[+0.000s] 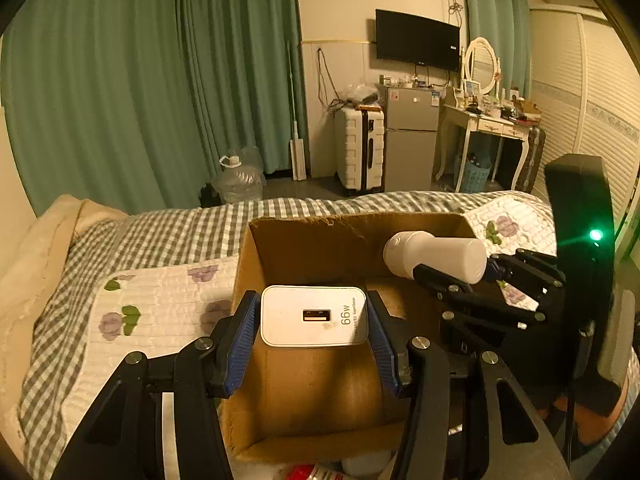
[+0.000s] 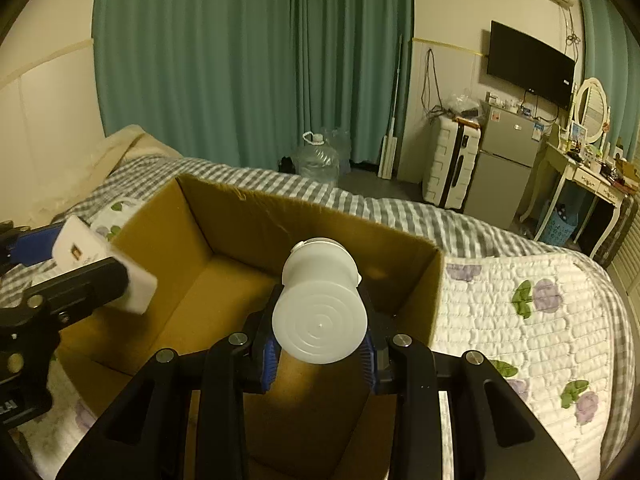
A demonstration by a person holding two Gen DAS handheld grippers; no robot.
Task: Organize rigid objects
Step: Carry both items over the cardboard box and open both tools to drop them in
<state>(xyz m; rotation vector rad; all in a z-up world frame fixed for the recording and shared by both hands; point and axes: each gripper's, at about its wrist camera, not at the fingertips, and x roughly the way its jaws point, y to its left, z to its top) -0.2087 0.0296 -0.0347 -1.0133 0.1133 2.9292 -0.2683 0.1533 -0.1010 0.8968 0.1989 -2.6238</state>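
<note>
Two grippers, two held things, one box. The left gripper (image 1: 313, 322) is clamped on a single white charger (image 1: 313, 316) — a flat block with one USB port facing the camera and "66W" printed beside it — pinched between the two blue pads (image 1: 240, 336). It hangs over the near-left part of the one open cardboard box (image 1: 304, 240). The right gripper (image 2: 319, 344) grips one white plastic bottle (image 2: 320, 304) by its body, base toward the camera and cap pointing away, above the box's interior; in the left wrist view the bottle (image 1: 436, 256) lies sideways over the box's right side. The charger and bottle are apart, neither touching the box.

The box sits on a bed (image 2: 520, 300) spread with a white quilted cover printed with purple flowers, over a grey-and-white checked sheet. Beyond the bed: green curtains (image 1: 140, 80), one clear water jug (image 1: 236, 180) on the floor, one white suitcase (image 1: 358, 148), one small grey fridge (image 1: 412, 136), one wall-mounted television (image 1: 418, 40), and one dressing table (image 1: 488, 124) with an oval mirror.
</note>
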